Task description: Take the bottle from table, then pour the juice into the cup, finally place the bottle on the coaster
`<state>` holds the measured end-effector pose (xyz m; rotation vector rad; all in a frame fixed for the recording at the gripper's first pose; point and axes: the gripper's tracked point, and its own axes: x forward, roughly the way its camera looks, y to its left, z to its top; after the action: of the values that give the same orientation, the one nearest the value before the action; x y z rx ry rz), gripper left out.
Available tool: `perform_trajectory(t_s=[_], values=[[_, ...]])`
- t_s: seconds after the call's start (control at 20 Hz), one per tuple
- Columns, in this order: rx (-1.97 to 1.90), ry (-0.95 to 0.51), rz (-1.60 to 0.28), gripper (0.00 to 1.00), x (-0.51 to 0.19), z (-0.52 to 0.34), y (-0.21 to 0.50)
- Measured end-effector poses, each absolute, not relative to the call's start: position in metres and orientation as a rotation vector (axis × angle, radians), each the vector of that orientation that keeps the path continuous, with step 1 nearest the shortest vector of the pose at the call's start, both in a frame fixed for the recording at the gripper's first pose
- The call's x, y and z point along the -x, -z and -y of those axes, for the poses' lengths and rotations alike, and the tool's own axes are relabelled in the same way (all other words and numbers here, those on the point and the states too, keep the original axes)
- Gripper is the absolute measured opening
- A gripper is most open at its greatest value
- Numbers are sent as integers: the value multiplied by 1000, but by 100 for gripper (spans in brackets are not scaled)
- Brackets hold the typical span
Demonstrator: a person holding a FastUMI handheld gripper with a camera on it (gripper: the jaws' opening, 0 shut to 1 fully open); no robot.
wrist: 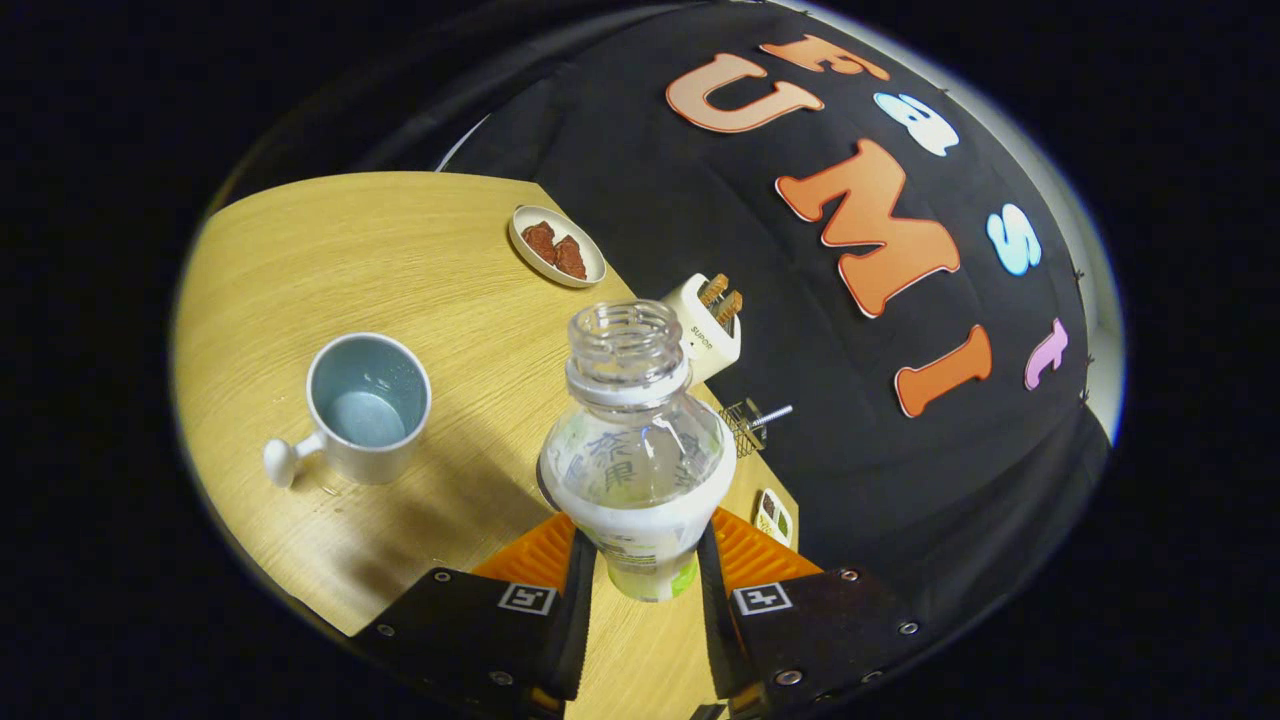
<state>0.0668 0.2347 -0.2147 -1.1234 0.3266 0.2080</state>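
Gripper (640, 560) fingers pinching the open bottle (637, 440) are tilting it; its mouth should be swinging toward the cup (368, 405) at nine o'clock.

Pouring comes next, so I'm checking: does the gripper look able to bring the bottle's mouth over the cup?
Probably yes. The gripper is shut on the bottle, and bare table lies between it and the cup.
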Motion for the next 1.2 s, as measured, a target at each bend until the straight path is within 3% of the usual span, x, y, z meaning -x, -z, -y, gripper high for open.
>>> perform_trajectory(t_s=[1.2], values=[[1793, -222, 39, 49, -87, -279, 205]])
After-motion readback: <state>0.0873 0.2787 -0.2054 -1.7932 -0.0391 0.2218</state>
